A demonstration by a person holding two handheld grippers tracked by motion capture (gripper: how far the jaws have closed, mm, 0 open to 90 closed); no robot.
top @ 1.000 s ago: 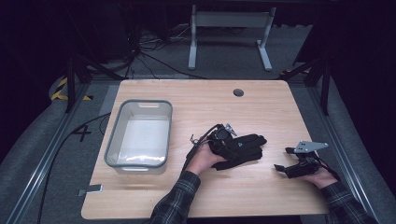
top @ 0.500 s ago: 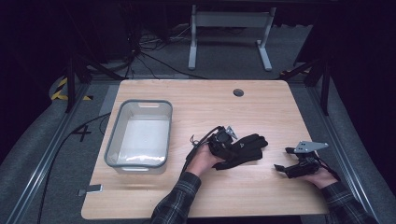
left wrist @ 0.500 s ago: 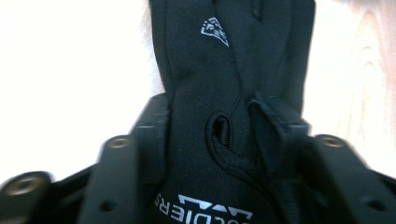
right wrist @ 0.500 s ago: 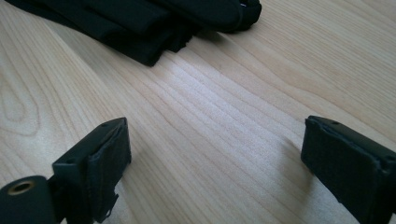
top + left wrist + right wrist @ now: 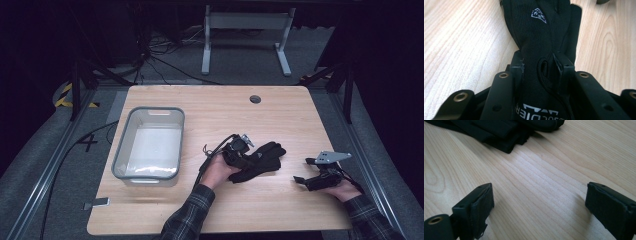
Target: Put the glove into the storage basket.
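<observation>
Sleeves of dark plaid [image 5: 187, 212] at the near edge of the worktop [image 5: 220, 210], one forearm reaching in from each side. Right gripper [image 5: 301, 170] low over bare wood near the right edge, held in the right hand [image 5: 342, 190], grey three-cornered plate on top, fingers [image 5: 475, 206] spread wide with nothing but wood grain between them. Left gripper [image 5: 239, 159] a little farther in, near the middle, gripped by the left hand [image 5: 215, 172]; jaws just closing, fingers [image 5: 517, 68] now pinching the cuff end of a black glove [image 5: 260, 160]. Glove flat on the worktop, stretching away from the left gripper toward the right, well apart from the right gripper, a small white emblem on its back and white lettering on the cuff. Farther left, clear plastic bin [image 5: 120, 162] with a grey rim, well apart from the glove. Beyond that, round hole [image 5: 255, 99] near the far edge of the worktop. Past the far edge, pale metal stand [image 5: 245, 20] and loose cables [image 5: 160, 55] on the grey floor.
</observation>
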